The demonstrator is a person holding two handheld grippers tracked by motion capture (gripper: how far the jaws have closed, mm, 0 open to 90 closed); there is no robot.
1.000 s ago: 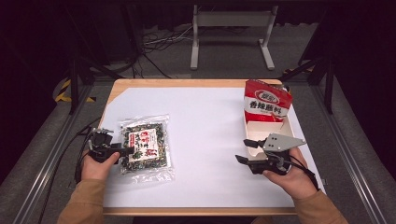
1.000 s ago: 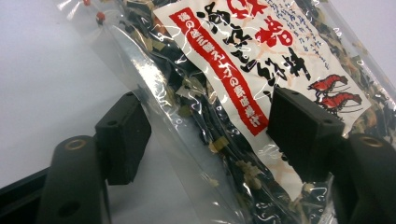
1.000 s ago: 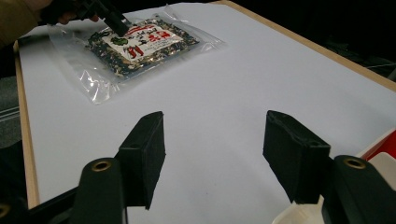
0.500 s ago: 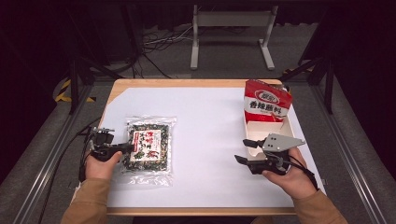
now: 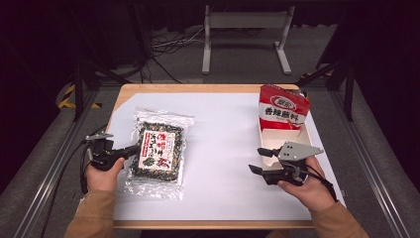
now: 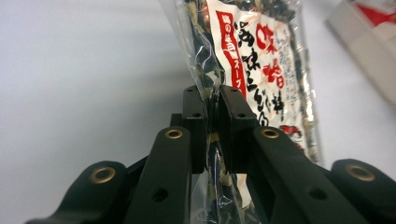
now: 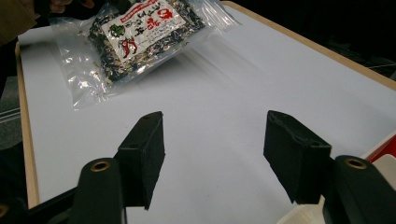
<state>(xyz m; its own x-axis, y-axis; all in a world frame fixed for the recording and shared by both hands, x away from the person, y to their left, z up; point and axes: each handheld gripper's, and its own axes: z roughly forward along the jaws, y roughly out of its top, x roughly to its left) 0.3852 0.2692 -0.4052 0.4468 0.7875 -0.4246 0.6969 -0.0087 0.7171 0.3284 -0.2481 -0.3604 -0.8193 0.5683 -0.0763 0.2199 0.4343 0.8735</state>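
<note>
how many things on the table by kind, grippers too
clear snack bags: 1
red packets, standing in the box: 1
open cardboard boxes: 1
hand-held grippers: 2, the left gripper shut on the clear bag's edge, the right gripper open over the white table
total: 5

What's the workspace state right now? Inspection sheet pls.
Surface: white sheet on a wood-edged table, flat.
Job's things: clear snack bag at left; red packet upright in an open white box at right.
Clutter: nothing seen.
Grippers: left hand-held gripper shut on the snack bag's edge; right hand-held gripper open, nothing between its jaws.
Cables: black cable trails from the left one; more on the floor behind.
Surroundings: dark room, grey metal stand beyond the table.
</note>
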